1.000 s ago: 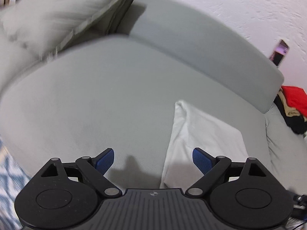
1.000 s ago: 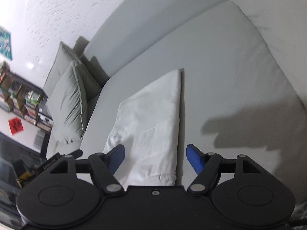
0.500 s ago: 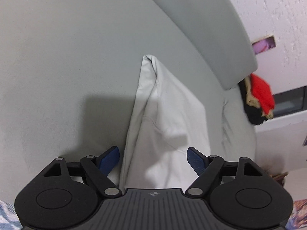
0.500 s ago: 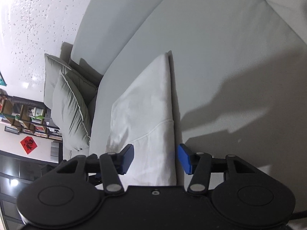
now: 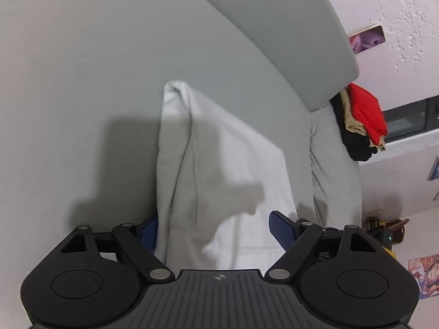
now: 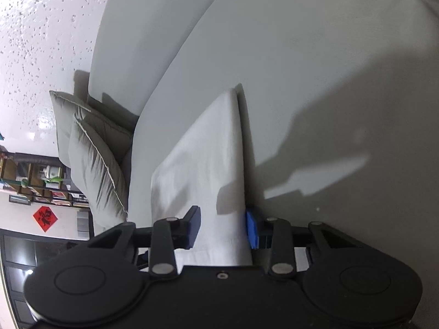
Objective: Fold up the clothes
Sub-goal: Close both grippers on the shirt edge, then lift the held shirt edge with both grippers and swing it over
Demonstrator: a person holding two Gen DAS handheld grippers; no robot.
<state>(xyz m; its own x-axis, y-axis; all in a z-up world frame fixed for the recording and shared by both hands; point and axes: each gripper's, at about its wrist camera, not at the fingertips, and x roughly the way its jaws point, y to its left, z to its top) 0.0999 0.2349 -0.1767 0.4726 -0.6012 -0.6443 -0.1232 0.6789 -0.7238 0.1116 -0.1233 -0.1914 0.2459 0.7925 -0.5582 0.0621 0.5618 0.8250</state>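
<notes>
Both grippers at near end of white garment (image 5: 219,164) on grey sofa seat (image 5: 82,82).

Garment lies folded into a long strip on the seat cushion, far tip pointing toward the backrest (image 5: 274,27). Left gripper (image 5: 212,230): jaws spread wide, straddling the garment's near end, pads not pressing. Right gripper (image 6: 223,226): jaws closing, garment's near edge between them; right pad at the cloth, left pad apart from it. Grey pillows (image 6: 93,164) beside the seat; red and black clothes pile (image 5: 362,120) past the backrest's end.
</notes>
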